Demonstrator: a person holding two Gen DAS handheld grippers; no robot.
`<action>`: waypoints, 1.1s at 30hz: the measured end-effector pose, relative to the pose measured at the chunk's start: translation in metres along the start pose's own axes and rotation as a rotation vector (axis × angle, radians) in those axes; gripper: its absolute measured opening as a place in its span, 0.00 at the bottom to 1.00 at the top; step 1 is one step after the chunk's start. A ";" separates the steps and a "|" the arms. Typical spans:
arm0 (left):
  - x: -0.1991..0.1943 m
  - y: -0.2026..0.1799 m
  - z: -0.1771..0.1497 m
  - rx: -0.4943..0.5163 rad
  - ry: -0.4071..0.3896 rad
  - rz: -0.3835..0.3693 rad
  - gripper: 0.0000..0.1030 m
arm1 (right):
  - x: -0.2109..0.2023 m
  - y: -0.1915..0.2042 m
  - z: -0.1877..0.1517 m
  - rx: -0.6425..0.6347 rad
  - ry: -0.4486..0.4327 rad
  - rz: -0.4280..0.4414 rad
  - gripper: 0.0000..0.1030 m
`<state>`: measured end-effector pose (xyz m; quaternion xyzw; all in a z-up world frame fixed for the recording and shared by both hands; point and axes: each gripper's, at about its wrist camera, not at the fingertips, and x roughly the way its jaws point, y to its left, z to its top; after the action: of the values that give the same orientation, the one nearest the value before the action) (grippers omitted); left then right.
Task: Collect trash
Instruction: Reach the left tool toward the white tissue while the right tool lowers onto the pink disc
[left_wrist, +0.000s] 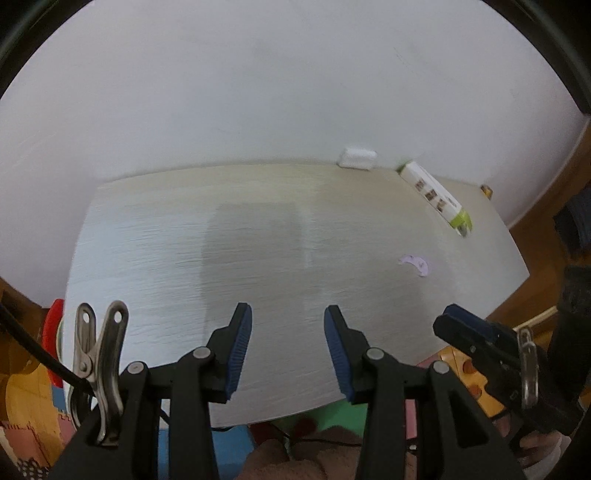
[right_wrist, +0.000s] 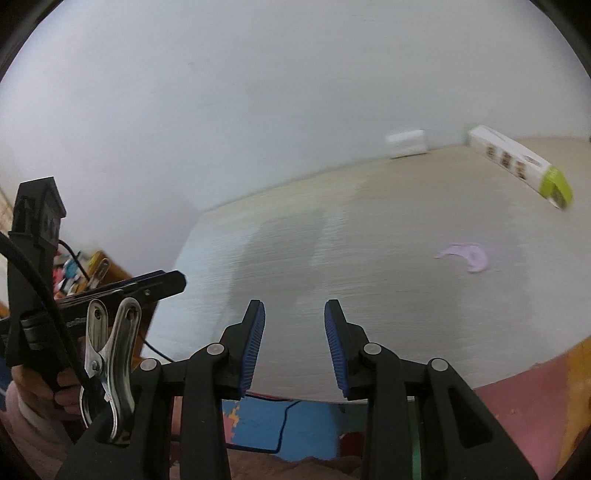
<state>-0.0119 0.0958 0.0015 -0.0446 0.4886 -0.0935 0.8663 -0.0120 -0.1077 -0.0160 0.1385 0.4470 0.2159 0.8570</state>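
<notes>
A curved pale purple scrap (left_wrist: 416, 263) lies on the light wooden table (left_wrist: 221, 236) at the right; it also shows in the right wrist view (right_wrist: 467, 254). A long white and green box (left_wrist: 436, 195) lies at the back right, seen too in the right wrist view (right_wrist: 517, 166). A small white block (left_wrist: 357, 158) sits against the wall, also in the right wrist view (right_wrist: 406, 143). My left gripper (left_wrist: 288, 350) is open and empty over the table's near edge. My right gripper (right_wrist: 294, 343) is open and empty, near the front edge, left of the scrap.
A white wall rises behind the table (right_wrist: 332, 258). Coloured foam floor mats (right_wrist: 258, 424) and a black cable lie below the front edge. Wooden furniture (left_wrist: 535, 258) stands to the right. The other gripper shows at each view's side.
</notes>
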 end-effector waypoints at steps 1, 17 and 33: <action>0.005 -0.005 0.003 0.008 0.006 -0.007 0.42 | -0.001 -0.006 0.001 0.007 -0.002 -0.018 0.34; 0.069 -0.068 0.043 -0.030 0.048 0.025 0.53 | 0.031 -0.121 0.023 0.002 0.045 -0.196 0.52; 0.140 -0.112 0.093 -0.066 0.085 0.088 0.61 | 0.081 -0.153 0.034 -0.219 0.140 -0.195 0.56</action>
<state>0.1246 -0.0435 -0.0486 -0.0477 0.5291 -0.0411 0.8462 0.0947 -0.2018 -0.1201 -0.0153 0.4907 0.1881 0.8507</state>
